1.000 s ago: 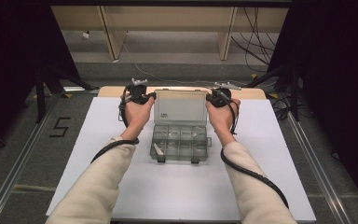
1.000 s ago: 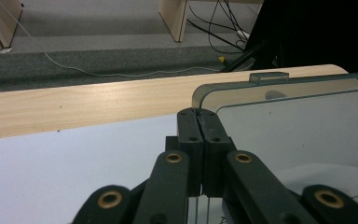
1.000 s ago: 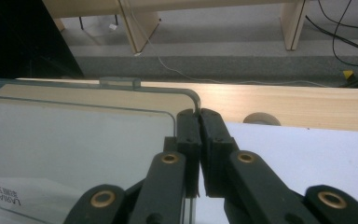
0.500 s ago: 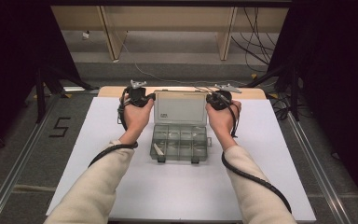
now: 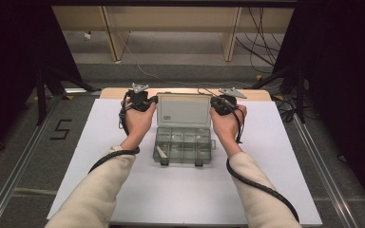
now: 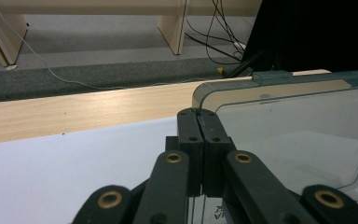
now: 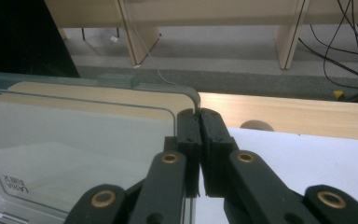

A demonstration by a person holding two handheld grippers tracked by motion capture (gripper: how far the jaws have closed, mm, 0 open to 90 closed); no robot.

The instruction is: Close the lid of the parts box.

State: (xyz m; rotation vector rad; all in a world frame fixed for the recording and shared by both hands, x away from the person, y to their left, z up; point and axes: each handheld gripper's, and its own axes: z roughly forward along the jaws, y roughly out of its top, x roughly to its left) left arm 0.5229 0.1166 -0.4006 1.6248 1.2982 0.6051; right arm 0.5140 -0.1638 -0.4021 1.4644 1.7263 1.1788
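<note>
Gripping: both upper corners of a raised lid are seen pinched at once, one in each gripper.
Forearms: cream sleeves are seen entering from the near edge of the tabletop (image 5: 123, 199), each trailed by a black cable.
Organiser box (image 5: 184, 145): clear plastic, set at the middle of the white tabletop, its compartmented tray lying open nearest the person; a small pale piece (image 5: 162, 152) is seen in the near-left compartment.
Lid (image 5: 184, 110): stood up from the tray's far edge, leaning back, a label on its lower left.
Left gripper (image 5: 148, 101): jaws pressed together on the lid's upper left corner.
Right gripper (image 5: 219, 102): jaws clamped on the lid's upper right corner.
Beyond: the tabletop's wooden far edge (image 6: 74, 112), then grey floor, wooden legs and loose cables.
</note>
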